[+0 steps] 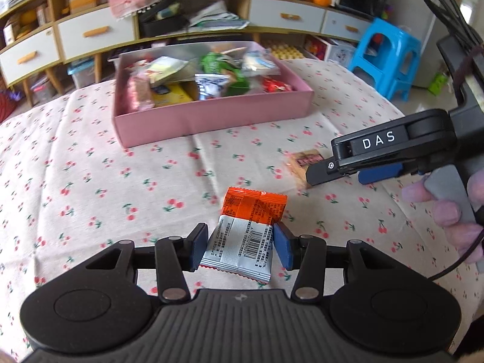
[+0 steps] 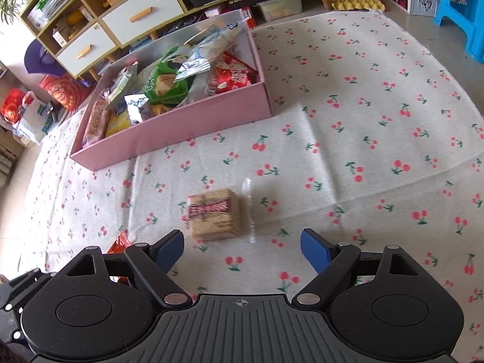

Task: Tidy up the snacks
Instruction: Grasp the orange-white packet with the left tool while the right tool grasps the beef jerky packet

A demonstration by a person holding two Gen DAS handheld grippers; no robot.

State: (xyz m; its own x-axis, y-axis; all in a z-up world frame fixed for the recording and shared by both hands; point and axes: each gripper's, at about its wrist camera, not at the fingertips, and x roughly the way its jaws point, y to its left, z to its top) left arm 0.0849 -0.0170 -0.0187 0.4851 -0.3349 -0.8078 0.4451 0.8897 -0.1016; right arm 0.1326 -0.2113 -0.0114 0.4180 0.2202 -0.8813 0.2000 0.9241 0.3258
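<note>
My left gripper (image 1: pixel 240 246) is shut on an orange and white snack packet (image 1: pixel 251 220), its blue pads pressing both sides, just above the cherry-print tablecloth (image 1: pixel 90 181). An orange corner of that packet (image 2: pixel 121 242) shows in the right wrist view. My right gripper (image 2: pixel 242 251) is open above a clear-wrapped cracker packet (image 2: pixel 216 214) that lies on the cloth just ahead of its pads. In the left wrist view the right gripper (image 1: pixel 335 178) hovers over the same cracker packet (image 1: pixel 302 163). A pink box (image 1: pixel 211 118) holding several snacks stands farther back, seen also as the pink box (image 2: pixel 169 133).
A person's fingers (image 1: pixel 444 208) hold the right gripper's handle. Behind the table stands a low cabinet with white drawers (image 1: pixel 96 30). A blue plastic stool (image 1: pixel 387 57) stands on the floor at the right. The cloth's far edge (image 2: pixel 393 24) curves near the stool.
</note>
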